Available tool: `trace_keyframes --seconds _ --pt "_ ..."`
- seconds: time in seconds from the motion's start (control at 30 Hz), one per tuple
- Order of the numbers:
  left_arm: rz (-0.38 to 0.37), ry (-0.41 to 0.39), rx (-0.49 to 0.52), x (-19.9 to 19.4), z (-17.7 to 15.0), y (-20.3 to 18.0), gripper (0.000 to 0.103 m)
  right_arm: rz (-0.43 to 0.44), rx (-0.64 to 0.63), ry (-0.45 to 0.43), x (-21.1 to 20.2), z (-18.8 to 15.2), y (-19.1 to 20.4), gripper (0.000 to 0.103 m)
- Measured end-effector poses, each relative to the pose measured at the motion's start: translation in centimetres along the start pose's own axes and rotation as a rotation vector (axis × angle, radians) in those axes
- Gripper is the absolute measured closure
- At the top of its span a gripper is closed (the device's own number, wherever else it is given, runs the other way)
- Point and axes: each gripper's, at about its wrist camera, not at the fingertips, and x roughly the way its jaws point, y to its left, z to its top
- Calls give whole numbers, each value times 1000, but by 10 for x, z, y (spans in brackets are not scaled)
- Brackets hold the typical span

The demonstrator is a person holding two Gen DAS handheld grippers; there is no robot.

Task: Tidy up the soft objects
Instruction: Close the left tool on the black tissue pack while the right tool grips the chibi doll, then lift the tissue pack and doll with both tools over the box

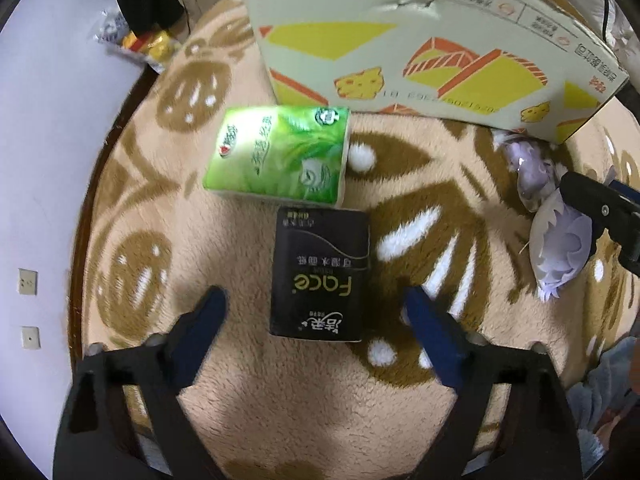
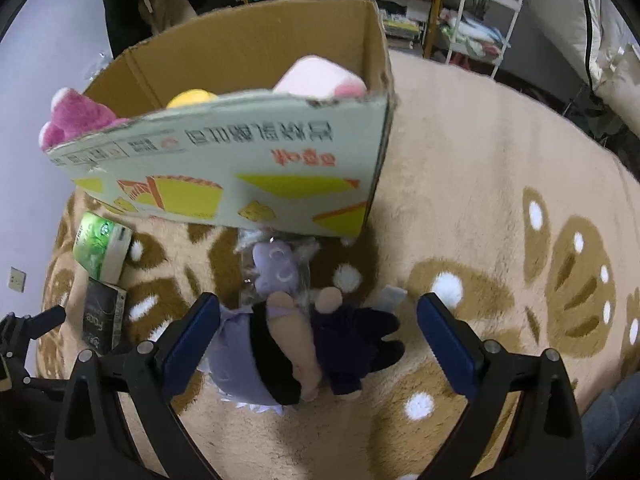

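Rug (image 1: 280, 420): tan plush with brown leaf shapes and white spots, under everything named here.
Green pack (image 1: 278, 154): a green tissue pack lying flat on the rug, just below the box's printed wall, just above the black pack.
Black pack (image 1: 318, 272): a black tissue pack flat on the rug, lengthwise between the left gripper's fingers.
Left gripper (image 1: 316, 308): pointing steeply down, jaws apart; each blue pad stands clear of the black pack, with rug showing in the gaps.
Box (image 2: 224, 176): open cardboard box on the rug, pale printed wall with yellow and orange cake pictures facing the grippers.
In the box: a pink plush (image 2: 74, 118) at the left corner, a yellow one (image 2: 192, 98) in the middle, a pale pink one (image 2: 320, 78) to the right.
Doll (image 2: 304, 344): a soft doll in purple and black lying on the rug below the box, between the right gripper's fingers.
Right gripper (image 2: 318, 330): pointing down, jaws wide apart; the left pad lies close against the doll's skirt, though contact cannot be told; the right pad is well clear.
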Motion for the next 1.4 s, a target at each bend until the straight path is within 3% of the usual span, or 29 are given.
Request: trace_keyframes --seconds 0.13,0.23,0.87,1.4 --pt "-48 23 -20 8 0 6 50 52 24 46 9 -1 -4 0" --pt "-52 16 -7 10 0 6 57 81 25 70 14 -3 -4 0" --pt "-42 -27 17 -11 -13 -6 57 96 14 84 1 -11 10 10" --pt "-42 -85 29 -31 -23 -8 57 56 -3 -16 -26 -7 6 10"
